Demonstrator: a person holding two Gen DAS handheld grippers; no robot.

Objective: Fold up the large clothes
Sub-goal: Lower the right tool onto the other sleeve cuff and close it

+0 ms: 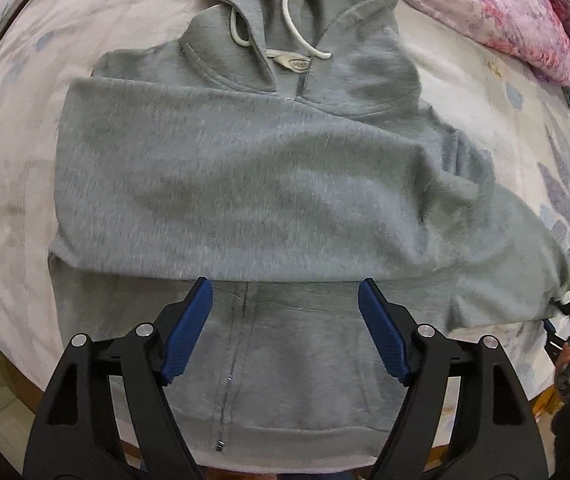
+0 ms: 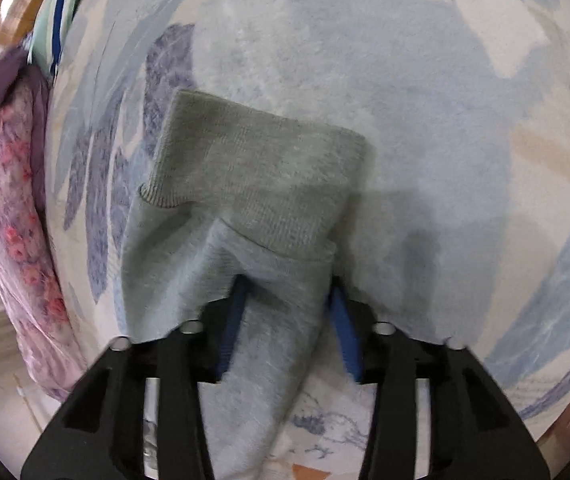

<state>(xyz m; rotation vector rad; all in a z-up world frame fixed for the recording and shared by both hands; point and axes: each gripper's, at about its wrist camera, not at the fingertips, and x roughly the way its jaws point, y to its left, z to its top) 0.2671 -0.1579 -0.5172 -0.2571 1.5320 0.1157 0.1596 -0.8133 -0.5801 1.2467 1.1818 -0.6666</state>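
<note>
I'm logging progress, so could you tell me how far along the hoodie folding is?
Done: the grey hoodie lies front-up on the bed sheet, one sleeve already folded across its chest. In hand: the right gripper clamps the other sleeve by its ribbed cuff; the left gripper is open. Left: that sleeve, the hood and body folds.

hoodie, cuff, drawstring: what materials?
Hoodie: grey fleecy knit, matte, faintly fuzzy, likely cotton blend. Cuff: ribbed knit, fine parallel ridges showing. Drawstring: off-white cord, probably cotton; too small to tell whether it is braided.
</note>
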